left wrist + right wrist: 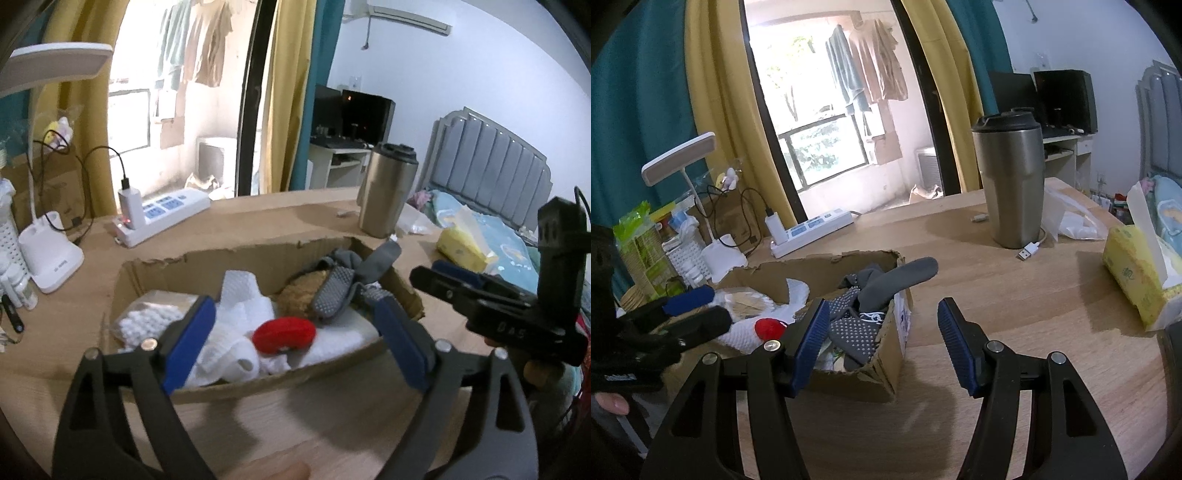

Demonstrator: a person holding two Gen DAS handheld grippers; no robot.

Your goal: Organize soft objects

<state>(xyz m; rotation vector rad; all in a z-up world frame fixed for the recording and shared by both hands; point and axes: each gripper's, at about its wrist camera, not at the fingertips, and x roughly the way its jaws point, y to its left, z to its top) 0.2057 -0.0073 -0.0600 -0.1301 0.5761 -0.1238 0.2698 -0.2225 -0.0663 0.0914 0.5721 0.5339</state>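
Observation:
A torn cardboard box sits on the wooden table, holding a red soft item, white cloths, a brown plush piece and grey dotted socks. My left gripper hovers over the box's near side, open wide, its blue pads clear of the cloths. My right gripper is open and empty, just right of the box near the socks. The red item also shows in the right wrist view, beside the left gripper.
A steel tumbler stands behind the box, with a USB plug and a plastic bag beside it. A yellow tissue pack lies at the right. A power strip, a white lamp and bottles crowd the left.

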